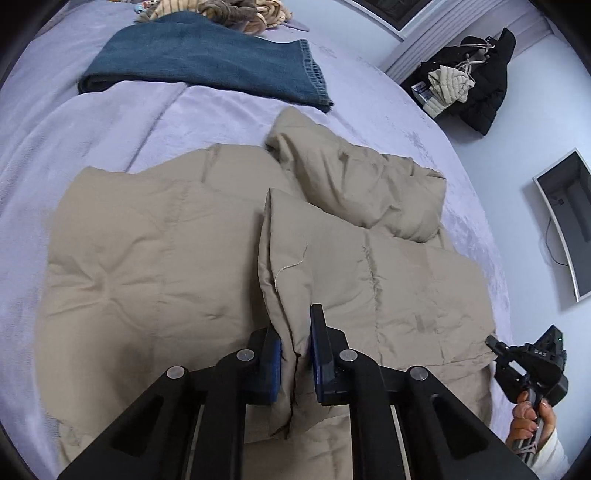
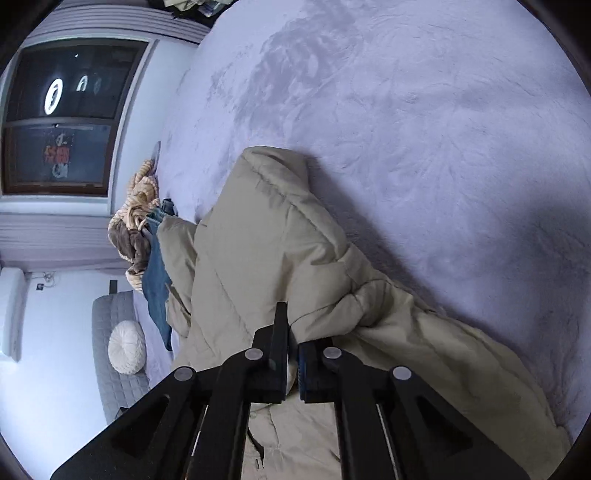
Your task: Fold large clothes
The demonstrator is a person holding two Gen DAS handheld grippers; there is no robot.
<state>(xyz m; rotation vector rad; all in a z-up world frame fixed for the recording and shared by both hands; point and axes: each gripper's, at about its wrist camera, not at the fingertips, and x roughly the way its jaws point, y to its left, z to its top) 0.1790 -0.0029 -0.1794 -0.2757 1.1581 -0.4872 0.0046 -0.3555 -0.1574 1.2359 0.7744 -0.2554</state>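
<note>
My left gripper [image 1: 295,354] is pinched tight on a raised fold of the beige puffer jacket [image 1: 166,251], and my right gripper [image 2: 293,354] is clamped on its bunched edge. The jacket sprawls on the lavender bedspread [image 1: 110,122], with folded jeans [image 1: 207,59] beyond it and a striped plush heap [image 1: 221,11] past those.

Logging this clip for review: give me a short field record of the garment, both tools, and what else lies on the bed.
garment: beige puffer jacket, spread on the bed, one panel folded over
left tool: shut on a raised fold of the jacket
right tool: shut on jacket fabric near its edge
surface: lilac bed cover
other items: folded jeans beyond the jacket; striped knit pile at the far edge
fold status: partly done
</note>
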